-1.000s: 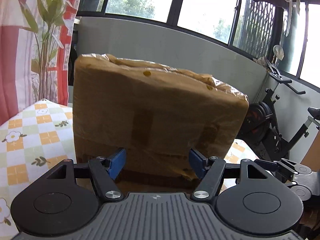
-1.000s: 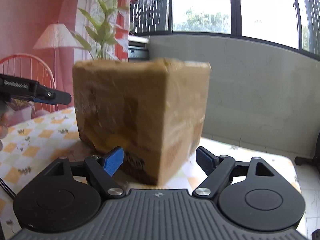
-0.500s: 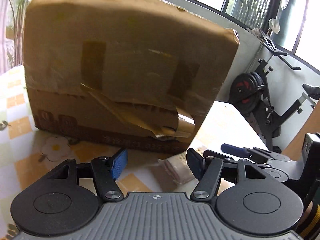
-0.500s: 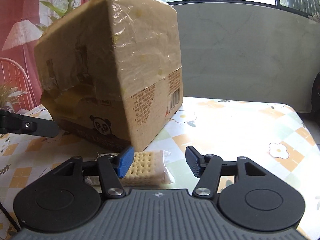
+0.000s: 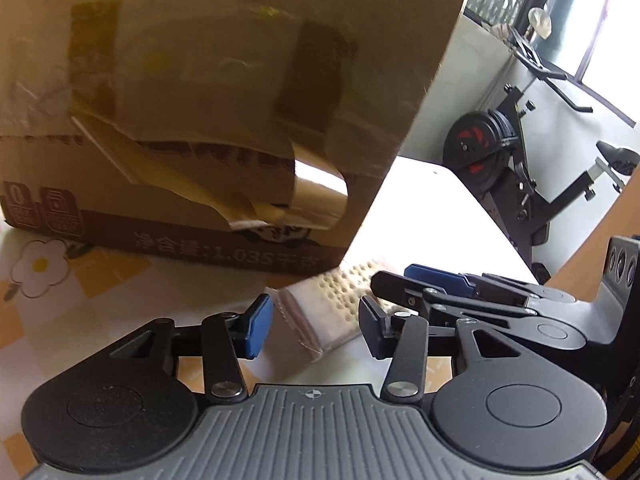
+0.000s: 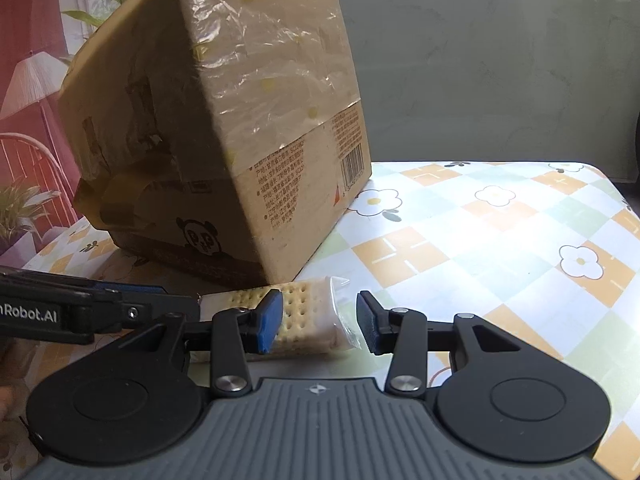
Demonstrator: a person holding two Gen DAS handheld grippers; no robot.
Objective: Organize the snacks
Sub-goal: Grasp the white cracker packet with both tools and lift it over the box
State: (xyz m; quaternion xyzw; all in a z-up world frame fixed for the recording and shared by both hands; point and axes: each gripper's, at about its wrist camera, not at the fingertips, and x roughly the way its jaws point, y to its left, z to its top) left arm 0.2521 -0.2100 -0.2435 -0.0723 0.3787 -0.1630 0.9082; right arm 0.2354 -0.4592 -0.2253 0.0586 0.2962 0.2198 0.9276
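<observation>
Cracker packet (image 6: 304, 320): I see it flat on the tablecloth (image 6: 500, 248), just in front of the box's near corner, long axis crossways in my right view.
Packet ends: one crimped end points at my left gripper (image 5: 316, 326), the other sits between my right gripper (image 6: 318, 322) pads.
Packet material: clear crinkly film over pale square crackers dotted with pinholes.
Left gripper: jaws closing, blue pads either side of the packet end, not yet pressing it.
Right gripper: jaws closing round the packet, a gap showing at the right-hand pad.
Cardboard box (image 6: 224, 128): brown, wrapped in glossy tape, one strip peeling loose.
Box print: panda face, barcode, Chinese text including "1.035".
Gripper marking: "Robot.AI" reads on my left gripper's side.
Tablecloth: orange and green checks with white flowers.
</observation>
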